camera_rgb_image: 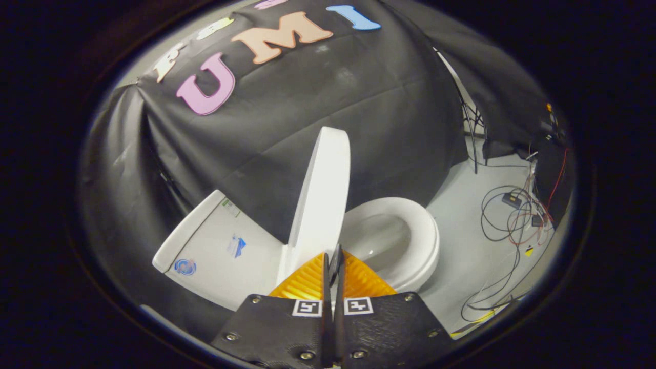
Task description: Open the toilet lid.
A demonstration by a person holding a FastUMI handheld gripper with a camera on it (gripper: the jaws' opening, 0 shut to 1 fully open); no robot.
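The toilet lid (322,197) stands raised, nearly upright, just ahead of the gripper (334,259), whose fingers are pressed together with nothing visibly between them (their tips seem to meet the lid's lower edge). The open seat (416,233) lies beyond; cables (512,220) sprawl on the floor.

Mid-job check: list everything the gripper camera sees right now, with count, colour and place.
White plastic toilet lid: one, white, raised near upright, just ahead of the fingers.
White oval toilet seat: one, white, down on the bowl, beside the lid.
White toilet tank: one, white, on the lid's other side, stickers on it.
Loose cables: several, black, red and white, on the pale floor beyond the seat.
Gripper: one, fingers closed together, holding nothing.
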